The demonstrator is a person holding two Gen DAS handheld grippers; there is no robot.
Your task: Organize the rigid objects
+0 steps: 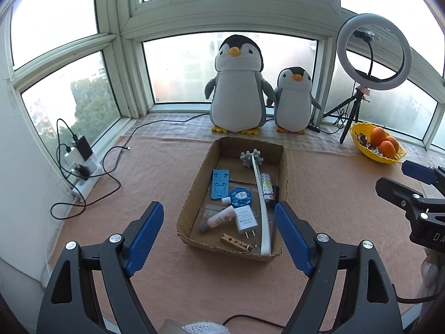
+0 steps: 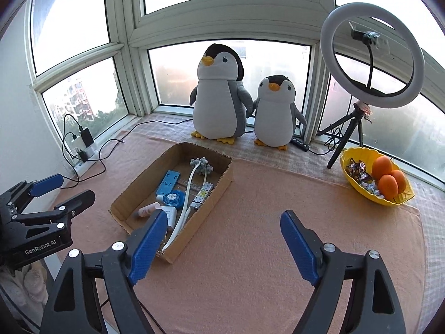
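Cardboard box (image 1: 283,164) mid-cloth; penguins (image 1: 236,89) behind; fruit bowl (image 1: 358,143) right.

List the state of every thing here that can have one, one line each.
left gripper: open, empty, above the mat.
right gripper: open, empty.
cardboard box: open-topped, holding small items.
white massager: lying in the box, lengthwise.
clothespin: lying flat, near end of the box.
white charger: unplugged, in the box.
ring light: upright on its tripod, unlit.
yellow bowl: holding oranges and sweets.
power strip: chargers plugged in.
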